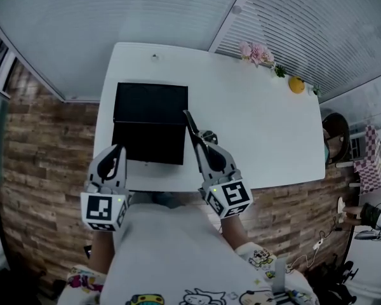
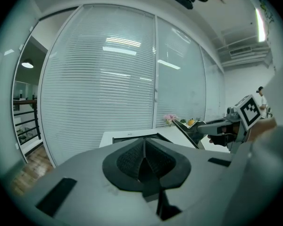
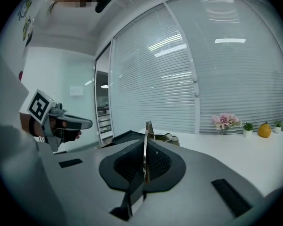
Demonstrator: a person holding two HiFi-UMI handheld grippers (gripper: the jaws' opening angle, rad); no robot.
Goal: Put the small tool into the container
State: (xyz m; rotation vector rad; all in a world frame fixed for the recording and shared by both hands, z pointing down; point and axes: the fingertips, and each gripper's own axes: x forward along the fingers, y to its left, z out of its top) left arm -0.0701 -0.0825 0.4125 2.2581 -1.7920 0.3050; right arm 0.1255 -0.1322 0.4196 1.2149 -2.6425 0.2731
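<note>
A black open container [image 1: 151, 122] lies on the left half of the white table [image 1: 260, 132]. My right gripper [image 1: 200, 146] is shut on the small tool [image 1: 190, 124], a thin metal strip that juts forward beside the container's right edge. In the right gripper view the tool [image 3: 147, 126] stands edge-on between the closed pads, with the container [image 3: 125, 136] just beyond. My left gripper [image 1: 117, 152] hovers at the container's near left corner with its jaws shut and nothing in them. In the left gripper view the pads [image 2: 132, 161] meet, and the right gripper [image 2: 212, 126] shows at the right.
Pink flowers [image 1: 255, 51], a small green plant [image 1: 279, 71] and a yellow fruit [image 1: 296, 84] stand along the table's far right edge. Window blinds run behind the table. The table's near edge lies just below both grippers. A chair [image 1: 335, 132] stands off the right end.
</note>
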